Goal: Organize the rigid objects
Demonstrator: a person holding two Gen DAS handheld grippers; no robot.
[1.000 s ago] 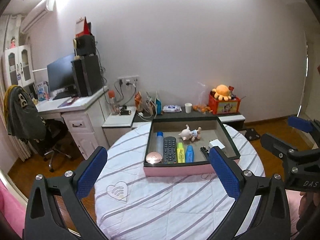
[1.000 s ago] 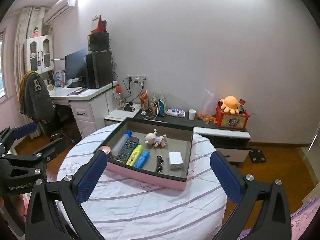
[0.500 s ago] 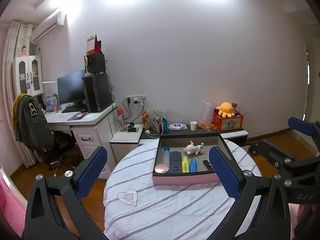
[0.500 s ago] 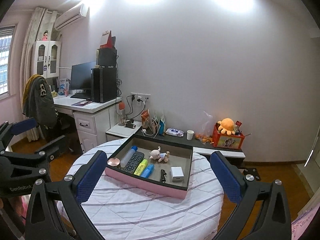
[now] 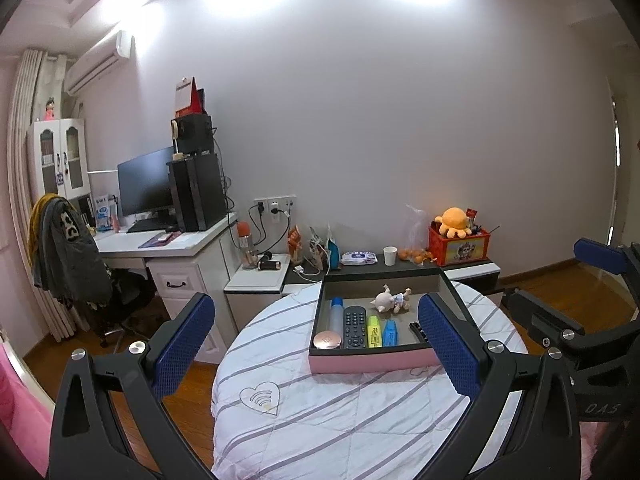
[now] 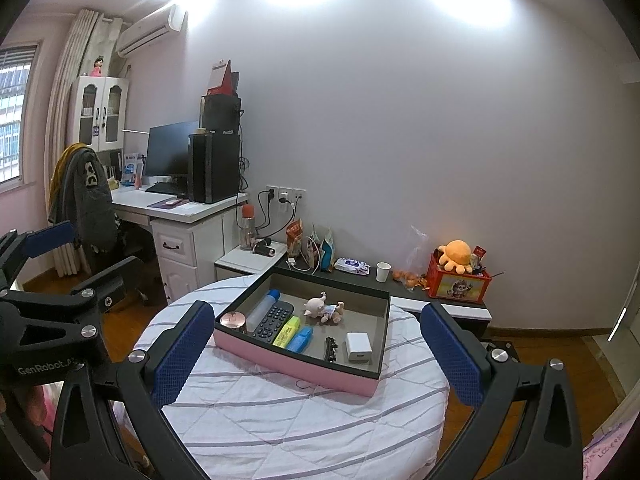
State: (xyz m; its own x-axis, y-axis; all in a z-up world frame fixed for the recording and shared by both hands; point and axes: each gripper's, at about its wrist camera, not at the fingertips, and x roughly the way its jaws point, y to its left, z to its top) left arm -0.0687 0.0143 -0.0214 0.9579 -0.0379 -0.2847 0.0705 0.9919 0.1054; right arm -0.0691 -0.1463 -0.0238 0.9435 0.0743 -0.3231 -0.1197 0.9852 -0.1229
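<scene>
Well back from both cameras stands the round worktop (image 5: 320,420) under a striped white cloth, and everything else is placed from the tray (image 6: 296,364), a pink-sided box with a dark rim that sits on the far half of it. Behind the tray runs a low dark shelf (image 6: 400,286) along the wall, with a red box (image 6: 458,286) topped by an orange plush octopus (image 6: 456,254), a paper cup (image 6: 383,271) and a wipes pack (image 6: 352,266).

The left gripper (image 5: 316,354) hangs in front of the tray, jaws wide and empty; the right gripper (image 6: 314,354) does likewise, jaws wide, gripping nothing. Each camera catches the other tool at its frame edge.

Only the right wrist view shows the white charger (image 6: 359,347) at the tray's right end; in the left wrist view a blue finger pad (image 5: 448,344) covers that corner. The heart mark on the cloth (image 5: 260,398), in front of the tray to its left, appears only in the left view.

Inside the tray, from its left end: a bottle with a blue cap (image 6: 262,312), a remote (image 6: 272,320), a yellow marker (image 6: 287,331), a blue marker (image 6: 300,339), a small black clip (image 6: 331,348). A round pink compact (image 6: 232,319) lies at the front left corner, and a small pig doll (image 6: 324,307) lies on its side behind the markers.
</scene>
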